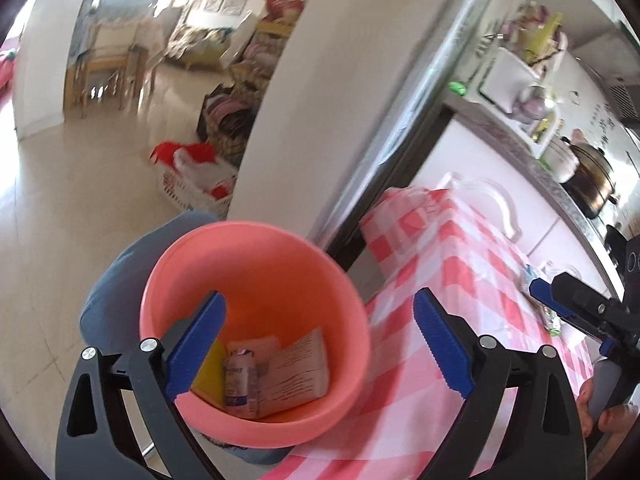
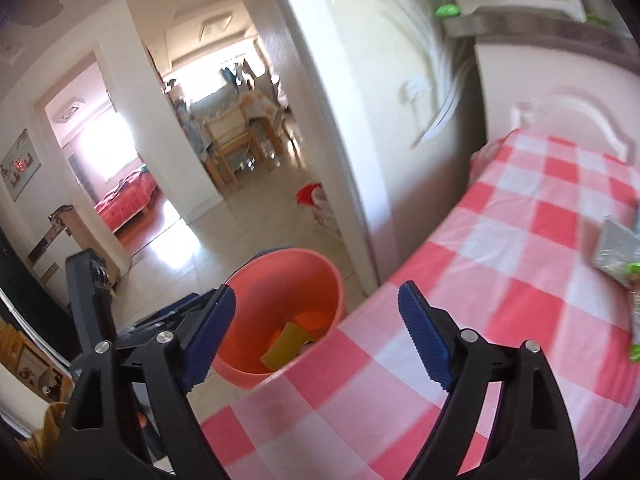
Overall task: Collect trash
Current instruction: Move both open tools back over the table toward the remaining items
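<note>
Both grippers' fingers [image 1: 440, 344] spread wide, empty, pink bucket [image 1: 256, 264] upright, mouth upward

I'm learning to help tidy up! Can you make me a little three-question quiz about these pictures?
1. True or false: the round salmon-pink plastic bin is empty.
2. Where does the pink bin stand? A) on the red-and-white checked tablecloth B) beside the table's edge, lower down C) on the kitchen counter
3. How many grippers are holding trash: the left gripper, the right gripper, both, or neither?

Key
1. False: a printed paper packet, a small crumpled wrapper and a flat yellow piece lie inside.
2. B
3. Neither: both stand open with nothing between the blue pads.
</note>
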Tool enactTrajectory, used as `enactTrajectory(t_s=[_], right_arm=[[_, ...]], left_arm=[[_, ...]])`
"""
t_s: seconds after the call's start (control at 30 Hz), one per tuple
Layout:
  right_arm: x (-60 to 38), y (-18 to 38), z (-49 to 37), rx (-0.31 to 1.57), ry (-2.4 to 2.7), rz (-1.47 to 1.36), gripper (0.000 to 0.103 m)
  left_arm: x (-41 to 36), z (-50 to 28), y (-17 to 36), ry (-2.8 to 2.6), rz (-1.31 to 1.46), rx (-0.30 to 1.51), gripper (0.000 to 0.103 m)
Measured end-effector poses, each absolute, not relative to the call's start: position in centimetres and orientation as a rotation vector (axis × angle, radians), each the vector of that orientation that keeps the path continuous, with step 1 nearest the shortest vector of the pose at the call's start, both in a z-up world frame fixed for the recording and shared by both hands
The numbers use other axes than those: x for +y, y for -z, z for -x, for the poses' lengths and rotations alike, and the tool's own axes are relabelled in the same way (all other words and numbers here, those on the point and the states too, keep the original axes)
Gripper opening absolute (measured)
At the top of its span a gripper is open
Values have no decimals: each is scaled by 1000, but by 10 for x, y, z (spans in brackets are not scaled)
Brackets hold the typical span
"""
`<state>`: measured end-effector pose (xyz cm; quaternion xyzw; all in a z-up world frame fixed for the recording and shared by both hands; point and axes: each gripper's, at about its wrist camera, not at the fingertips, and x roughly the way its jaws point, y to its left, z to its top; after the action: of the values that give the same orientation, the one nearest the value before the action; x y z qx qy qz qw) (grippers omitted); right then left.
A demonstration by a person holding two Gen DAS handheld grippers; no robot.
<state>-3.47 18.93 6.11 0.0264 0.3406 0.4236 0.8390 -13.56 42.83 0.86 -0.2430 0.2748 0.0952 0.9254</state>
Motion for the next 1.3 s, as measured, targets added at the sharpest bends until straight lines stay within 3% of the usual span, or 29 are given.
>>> enactTrajectory(t_s=[0.5,1.3], right_arm=[[107,-63,39,662,-800,-154,94],[-19,-89,21,524,-637,-315,94]], left_arm=[[372,119,-39,-156,476,633,94],[228,89,-64,30,267,703,94]])
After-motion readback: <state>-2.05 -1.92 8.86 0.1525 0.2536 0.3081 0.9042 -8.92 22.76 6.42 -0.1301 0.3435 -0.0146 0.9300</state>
